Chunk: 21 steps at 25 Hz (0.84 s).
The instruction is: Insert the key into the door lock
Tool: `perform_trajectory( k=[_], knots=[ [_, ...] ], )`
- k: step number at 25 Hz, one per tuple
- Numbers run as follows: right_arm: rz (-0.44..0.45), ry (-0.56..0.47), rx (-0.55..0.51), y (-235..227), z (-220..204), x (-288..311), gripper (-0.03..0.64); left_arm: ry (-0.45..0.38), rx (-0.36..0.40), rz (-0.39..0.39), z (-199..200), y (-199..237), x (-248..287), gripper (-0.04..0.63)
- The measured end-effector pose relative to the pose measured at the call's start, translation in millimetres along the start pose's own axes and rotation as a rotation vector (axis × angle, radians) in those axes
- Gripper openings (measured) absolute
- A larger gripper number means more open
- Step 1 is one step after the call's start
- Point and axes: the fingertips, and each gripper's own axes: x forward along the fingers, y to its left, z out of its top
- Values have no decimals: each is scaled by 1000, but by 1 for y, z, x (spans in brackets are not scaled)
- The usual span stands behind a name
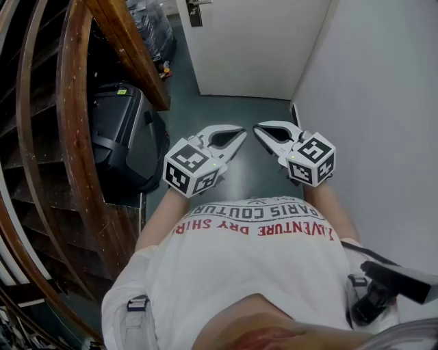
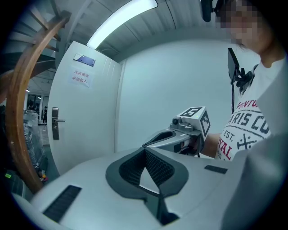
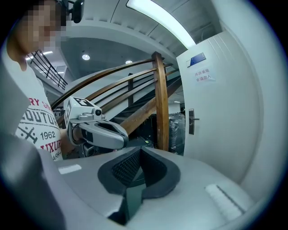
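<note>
Holds the left gripper [image 1: 236, 135] and the right gripper [image 1: 263, 131] side by side before a white printed shirt [image 1: 253, 253], well short of the door [image 1: 253, 48], tips aimed toward it, fingers of each pressed together with nothing between. Stands with a black case [image 1: 120, 130] and a curved wooden stair rail [image 1: 72, 137] to the left of the door. Faces, across dark floor [image 1: 226, 113], the lock [image 1: 196, 15], a metal plate with a lever handle at the door's left edge, well apart from both grippers
</note>
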Motion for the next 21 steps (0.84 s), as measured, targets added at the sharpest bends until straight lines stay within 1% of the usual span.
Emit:
perform_trajectory(
  k=[9, 16, 21],
  knots=[
    [-19, 13, -1, 16, -5, 0, 2, -6, -11, -13, -7, -9, -9, 2],
    [-32, 12, -1, 22, -7, 1, 2, -6, -12, -30, -8, -11, -12, 2],
    [-44, 8, 7, 23, -8, -1, 2, -5, -12, -27, -10, -12, -15, 2]
  ],
)
